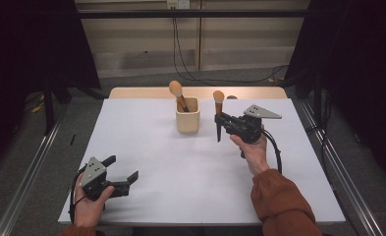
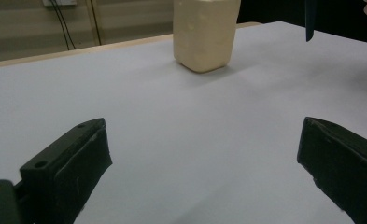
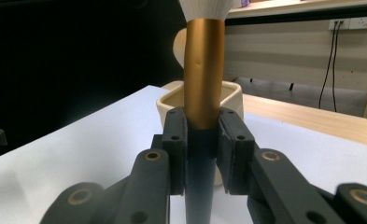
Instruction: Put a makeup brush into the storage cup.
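The person's left hand (image 1: 90, 201) holds the left gripper (image 1: 124, 172) low at the near left, its jaws spread wide apart with nothing between them. The right forearm, in a rust-orange sleeve (image 1: 279, 201), reaches forward. The right hand (image 1: 253, 147) holds the right gripper (image 1: 219, 119) raised, jaws clamped on a makeup brush (image 1: 218, 105) held upright.

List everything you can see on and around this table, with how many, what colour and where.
makeup brush: 2, bronze ferrule, dark handle; one upright in the right gripper, one standing in the cup
cup: 1, cream, far middle of the table
table: 1, white top, wooden far edge
cables: black, on the floor beyond the table
left gripper: 1, black, open, near left corner
right gripper: 1, black, shut on a brush, right of the cup
sleeve: 1, rust orange, right forearm
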Tool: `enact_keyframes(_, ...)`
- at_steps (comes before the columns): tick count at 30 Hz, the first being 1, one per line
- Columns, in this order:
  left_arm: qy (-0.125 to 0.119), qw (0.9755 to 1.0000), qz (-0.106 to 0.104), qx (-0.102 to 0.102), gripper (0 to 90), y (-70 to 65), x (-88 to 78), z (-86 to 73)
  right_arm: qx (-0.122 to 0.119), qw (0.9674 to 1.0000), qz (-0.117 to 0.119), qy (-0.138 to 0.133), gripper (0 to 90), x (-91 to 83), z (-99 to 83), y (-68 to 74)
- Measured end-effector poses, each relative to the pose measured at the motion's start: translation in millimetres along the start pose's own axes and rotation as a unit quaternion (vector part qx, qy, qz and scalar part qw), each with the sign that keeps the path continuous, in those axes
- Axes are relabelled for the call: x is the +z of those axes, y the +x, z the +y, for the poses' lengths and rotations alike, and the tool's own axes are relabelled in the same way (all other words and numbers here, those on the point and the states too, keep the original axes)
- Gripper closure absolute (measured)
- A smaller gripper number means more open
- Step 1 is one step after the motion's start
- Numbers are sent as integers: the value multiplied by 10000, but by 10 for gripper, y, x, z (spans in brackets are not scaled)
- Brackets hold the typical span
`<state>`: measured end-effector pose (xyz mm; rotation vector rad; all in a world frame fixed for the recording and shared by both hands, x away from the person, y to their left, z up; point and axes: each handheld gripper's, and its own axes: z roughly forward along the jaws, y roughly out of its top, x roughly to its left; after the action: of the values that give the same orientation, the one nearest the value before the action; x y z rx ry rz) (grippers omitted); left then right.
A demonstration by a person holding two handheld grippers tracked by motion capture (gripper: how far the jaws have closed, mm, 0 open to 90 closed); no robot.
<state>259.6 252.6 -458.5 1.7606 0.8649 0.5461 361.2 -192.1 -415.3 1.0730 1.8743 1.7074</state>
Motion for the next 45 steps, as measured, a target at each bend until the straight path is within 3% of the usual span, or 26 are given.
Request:
enact_keyframes(18,39,10000,41,82,24,1,-3,-1,-57,9997,102,-229,756,77,329,-6)
enact_keyframes(25,39,10000,28,63,25,4,-1,-2,-146,9992,171,-318,756,200,485,30)
enact_keyframes(37,9,10000,15,-42,25,3,-2,-6,-164,9989,240,-371,755,423,595,84)
enact_keyframes(45,44,10000,-5,46,25,7,5,-3,-246,9989,224,-328,756,538,656,91)
